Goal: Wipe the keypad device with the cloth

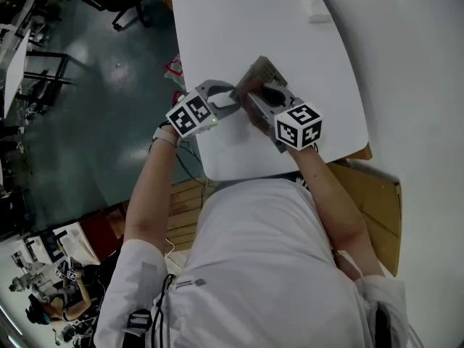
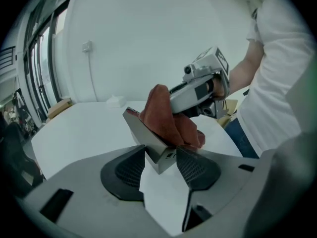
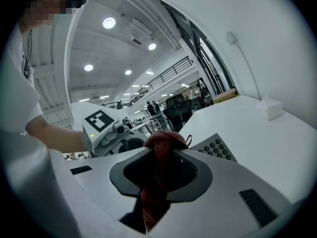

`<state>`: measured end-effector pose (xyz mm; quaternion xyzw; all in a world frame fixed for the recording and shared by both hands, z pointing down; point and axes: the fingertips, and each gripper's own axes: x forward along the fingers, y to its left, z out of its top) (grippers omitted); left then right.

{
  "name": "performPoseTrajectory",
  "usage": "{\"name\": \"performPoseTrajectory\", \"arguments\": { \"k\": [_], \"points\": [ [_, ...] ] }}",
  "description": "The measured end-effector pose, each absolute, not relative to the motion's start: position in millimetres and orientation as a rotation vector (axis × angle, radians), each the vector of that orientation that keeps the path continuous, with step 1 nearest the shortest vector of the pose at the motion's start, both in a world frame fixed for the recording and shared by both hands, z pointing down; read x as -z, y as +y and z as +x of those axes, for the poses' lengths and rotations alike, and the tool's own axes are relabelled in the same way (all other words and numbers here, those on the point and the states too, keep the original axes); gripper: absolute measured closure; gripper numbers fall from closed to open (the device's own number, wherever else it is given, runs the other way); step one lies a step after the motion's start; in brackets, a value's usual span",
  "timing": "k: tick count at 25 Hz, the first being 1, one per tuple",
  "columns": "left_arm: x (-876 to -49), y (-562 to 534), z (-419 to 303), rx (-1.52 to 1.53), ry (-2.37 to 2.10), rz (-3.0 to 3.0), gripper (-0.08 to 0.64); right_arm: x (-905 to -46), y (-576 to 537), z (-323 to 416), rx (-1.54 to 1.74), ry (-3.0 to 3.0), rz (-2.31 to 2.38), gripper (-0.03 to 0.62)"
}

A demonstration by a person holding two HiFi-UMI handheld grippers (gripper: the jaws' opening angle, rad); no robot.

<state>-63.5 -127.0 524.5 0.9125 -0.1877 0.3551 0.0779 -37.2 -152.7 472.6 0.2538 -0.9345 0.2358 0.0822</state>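
The grey keypad device (image 1: 262, 71) stands tilted on edge near the front of the white table (image 1: 239, 20). In the left gripper view its lower corner (image 2: 157, 155) sits between the two dark pads of my left gripper (image 2: 161, 165), which stand just apart from its sides. The rust-red cloth (image 2: 163, 115) is draped over the device's upper face. My right gripper (image 3: 161, 170) is shut on the cloth (image 3: 161, 148) and holds it against the device. The round keys (image 3: 214, 148) show to the right of the cloth.
A small white box (image 1: 319, 11) lies far back on the table. The table's rounded front edge (image 1: 239, 176) is just below both grippers, with the floor to the left. A cardboard box (image 1: 377, 194) sits at the person's right.
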Motion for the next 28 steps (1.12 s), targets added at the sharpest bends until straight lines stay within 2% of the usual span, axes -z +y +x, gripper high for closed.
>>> {"name": "performPoseTrajectory", "arguments": {
  "k": [9,28],
  "points": [
    [-526,-120,-58,-1.146,-0.636,2.767,0.385,-489,-138,-48,-0.582,-2.759,0.717,0.51],
    [-523,-85,-55,-1.141,-0.749,2.772,0.408,-514,-102,-21,-0.796,-2.752,0.714,0.511]
  ]
}}
